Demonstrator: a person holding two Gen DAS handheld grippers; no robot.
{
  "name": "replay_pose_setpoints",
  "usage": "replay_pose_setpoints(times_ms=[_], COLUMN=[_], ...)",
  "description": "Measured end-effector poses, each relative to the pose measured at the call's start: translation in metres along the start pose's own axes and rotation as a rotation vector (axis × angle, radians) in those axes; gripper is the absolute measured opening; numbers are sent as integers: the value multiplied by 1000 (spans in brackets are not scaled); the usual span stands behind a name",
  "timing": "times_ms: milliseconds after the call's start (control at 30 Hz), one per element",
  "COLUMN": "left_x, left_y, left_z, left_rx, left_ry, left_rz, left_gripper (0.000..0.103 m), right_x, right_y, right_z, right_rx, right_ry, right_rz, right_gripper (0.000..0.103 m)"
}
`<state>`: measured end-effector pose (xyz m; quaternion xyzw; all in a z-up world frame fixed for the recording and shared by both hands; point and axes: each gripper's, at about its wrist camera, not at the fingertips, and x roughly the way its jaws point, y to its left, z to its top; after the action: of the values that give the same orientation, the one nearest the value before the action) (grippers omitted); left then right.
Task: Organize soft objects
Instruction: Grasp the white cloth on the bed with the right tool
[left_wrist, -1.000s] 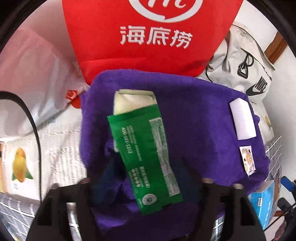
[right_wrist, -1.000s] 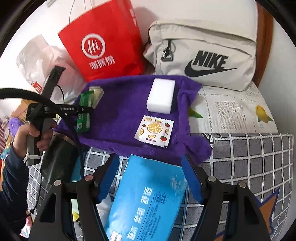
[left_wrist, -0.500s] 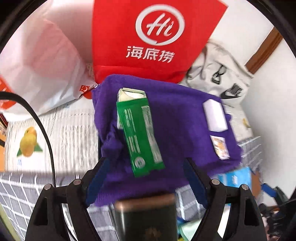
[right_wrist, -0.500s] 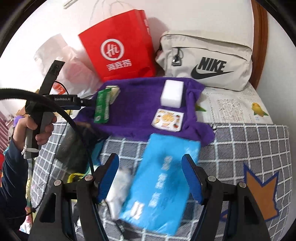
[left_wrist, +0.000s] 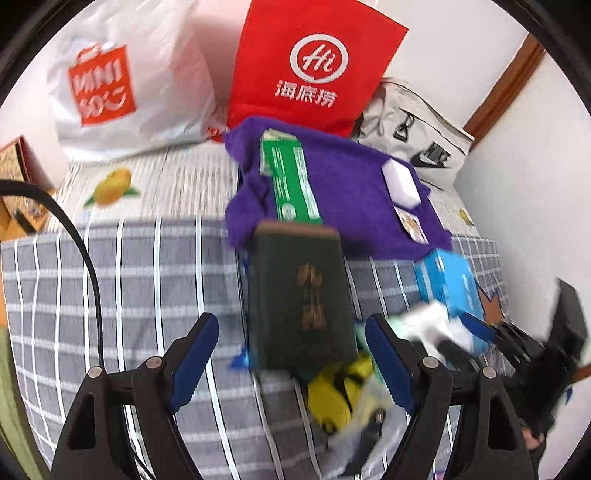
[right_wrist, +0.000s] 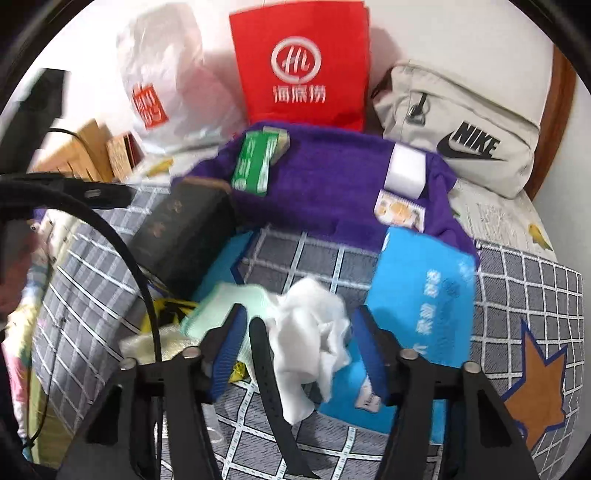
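A purple towel (left_wrist: 354, 192) (right_wrist: 325, 184) lies on the bed with a green packet (left_wrist: 293, 184) (right_wrist: 255, 166), a white sponge (left_wrist: 400, 181) (right_wrist: 406, 171) and a small fruit-print sachet (right_wrist: 399, 210) on it. A dark green pack (left_wrist: 301, 291) (right_wrist: 181, 236) lies in front of the towel. My left gripper (left_wrist: 291, 354) is open and empty, its jaws either side of the near end of this pack. My right gripper (right_wrist: 299, 350) is open over a crumpled white cloth (right_wrist: 314, 328), beside a blue tissue pack (right_wrist: 417, 306) (left_wrist: 447, 288).
A red paper bag (left_wrist: 317, 66) (right_wrist: 299, 62), a white plastic bag (left_wrist: 122, 81) and a grey Nike bag (right_wrist: 469, 129) stand against the wall behind the towel. A yellow item (left_wrist: 336, 395) and a pale green cloth (right_wrist: 225, 306) lie near the grippers. A black strap (right_wrist: 266, 373) crosses the grey checked bedcover (left_wrist: 110, 288).
Both grippers have pulled back from the towel toward the near side of the bed. The dark green pack, white cloth and yellow item have come into view. The green packet stays on the towel.
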<state>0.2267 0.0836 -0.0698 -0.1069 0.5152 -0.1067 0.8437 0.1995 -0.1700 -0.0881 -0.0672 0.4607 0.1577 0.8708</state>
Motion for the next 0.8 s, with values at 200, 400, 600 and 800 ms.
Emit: replay_pose_setpoints(times_ms=[200, 400, 600, 800], left_x=[-17, -22, -14, -4], left_y=[14, 10, 6, -6], left_z=[-43, -73, -89, -107], left_rx=[-103, -88, -68, -31], left_ry=[-34, -45, -50, -61], left_rz=[-9, -3, 23, 25], left_gripper=[81, 81, 81, 81], right_x=[24, 35, 1, -28], right_y=[9, 5, -3, -6], right_z=[-3, -4, -2, -2], right_rx=[-1, 57, 132, 160], right_ry=[44, 49, -34, -102], right_rz=[-72, -16, 102, 134], right_gripper=[34, 10, 9, 9])
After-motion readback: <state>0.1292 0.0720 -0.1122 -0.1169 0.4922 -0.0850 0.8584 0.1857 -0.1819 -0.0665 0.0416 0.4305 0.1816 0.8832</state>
